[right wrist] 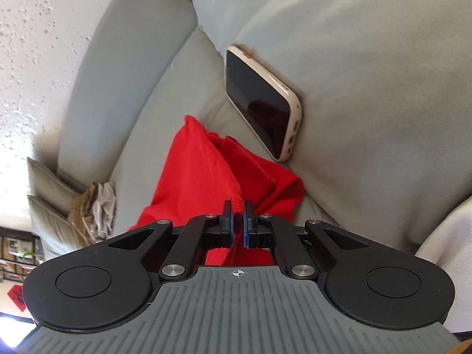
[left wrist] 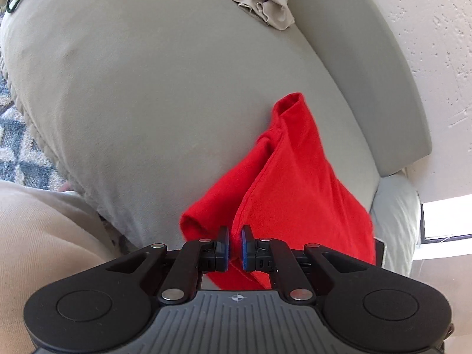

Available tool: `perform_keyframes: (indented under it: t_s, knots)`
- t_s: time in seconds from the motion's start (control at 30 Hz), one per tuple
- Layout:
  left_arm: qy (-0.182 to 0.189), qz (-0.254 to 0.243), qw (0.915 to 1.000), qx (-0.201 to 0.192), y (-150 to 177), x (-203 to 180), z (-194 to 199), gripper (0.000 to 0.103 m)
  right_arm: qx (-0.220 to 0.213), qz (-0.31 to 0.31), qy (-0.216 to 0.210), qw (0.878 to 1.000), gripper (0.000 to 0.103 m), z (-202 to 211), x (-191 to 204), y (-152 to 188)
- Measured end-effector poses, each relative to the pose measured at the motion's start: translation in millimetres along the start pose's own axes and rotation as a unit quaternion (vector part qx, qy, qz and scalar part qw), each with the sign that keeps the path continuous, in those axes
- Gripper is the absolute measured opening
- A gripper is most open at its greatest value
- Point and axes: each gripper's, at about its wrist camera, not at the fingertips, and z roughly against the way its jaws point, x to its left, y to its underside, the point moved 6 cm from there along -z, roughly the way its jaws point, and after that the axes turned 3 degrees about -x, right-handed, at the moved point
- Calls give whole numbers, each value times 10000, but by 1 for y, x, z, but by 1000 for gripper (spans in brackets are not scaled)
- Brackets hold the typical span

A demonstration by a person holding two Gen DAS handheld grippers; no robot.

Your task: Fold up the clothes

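On the grey sofa [left wrist: 147, 103] lies the red cloth [left wrist: 289, 183]. Both grippers pinch its edge: the left gripper [left wrist: 235, 246] and the right gripper [right wrist: 238, 224] have their fingers clamped on red fabric. A phone [right wrist: 262, 103] leans just beside it. Beige clothes [left wrist: 259, 0] sit farther away.

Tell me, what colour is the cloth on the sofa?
Bright red cloth, plain, no pattern; clearest in the left wrist view.
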Motion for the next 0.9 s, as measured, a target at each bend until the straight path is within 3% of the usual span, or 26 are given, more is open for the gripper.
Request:
perform_keyframes:
  t_s: [0.1, 0.2, 0.23, 0.3, 0.4, 0.53, 0.57, 0.67, 0.73, 0.83, 0.9]
  knots:
    - [-393, -342, 9986, -60, 10, 4, 0, 8, 73, 197, 186, 9996, 9, -5, -7, 9]
    - [-789, -638, 9947, -139, 17, 3, 6, 13, 197, 495, 398, 9978, 30, -3, -6, 16]
    - [-934, -711, 9928, -221, 17, 2, 13, 14, 139, 571, 444, 9973, 46, 3, -4, 16]
    - [-1056, -994, 9877, -581, 16, -9, 29, 23, -141, 707, 439, 9964, 52, 19, 5, 13]
    - [-669, -1389, 9817, -1120, 3, -38, 48, 35, -482, 896, 166, 9947, 52, 40, 27, 6]
    - [-96, -1404, 9849, -1004, -14, -71, 40, 43, -542, 925, -381, 9935, 54, 45, 68, -1]
    - [-22, -1350, 9865, -926, -15, -77, 36, 44, -530, 963, -497, 9927, 61, 43, 79, -1]
    - [-207, -1545, 9824, -1025, -25, -95, 17, 50, -587, 1250, -610, 9885, 77, 30, 107, -3]
    - [-396, -1657, 9788, -1135, -32, -97, 0, 60, -646, 1491, -455, 9857, 77, 12, 119, -7]
    - [-528, -1551, 9792, -1194, -50, -96, -23, 61, -642, 1695, -327, 9829, 77, -18, 126, -20]
    - [-417, -1447, 9804, -1273, -69, -97, -35, 61, -685, 1727, -313, 9821, 77, -39, 126, -36]
